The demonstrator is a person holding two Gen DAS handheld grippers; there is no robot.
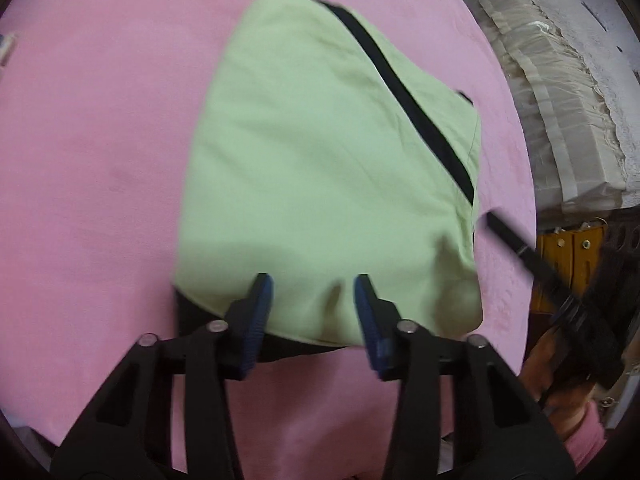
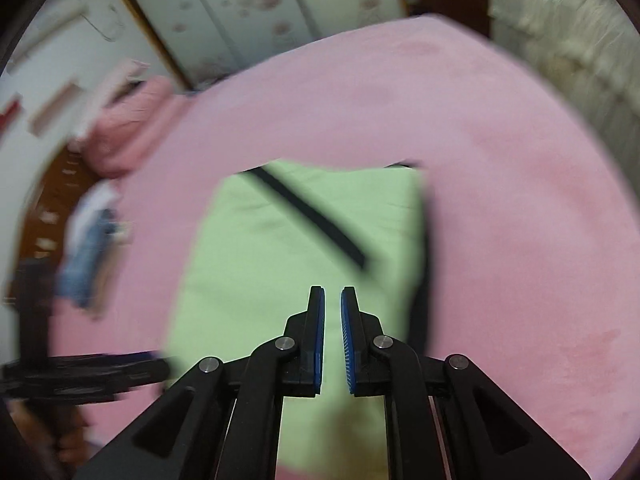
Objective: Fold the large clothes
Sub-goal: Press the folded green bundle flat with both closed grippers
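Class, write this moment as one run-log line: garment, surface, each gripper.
garment: light green garment with black stripe, folded | surface: pink bedspread | left gripper: open, empty | right gripper: nearly closed, narrow gap, empty

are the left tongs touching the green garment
Cannot tell. In the left wrist view the open left tongs overlap the green garment's near edge, but neither contact nor a gap shows plainly.

Pale green garment [image 1: 320,152] (black stripe [image 1: 400,92]) on pink bedspread [image 1: 100,160].
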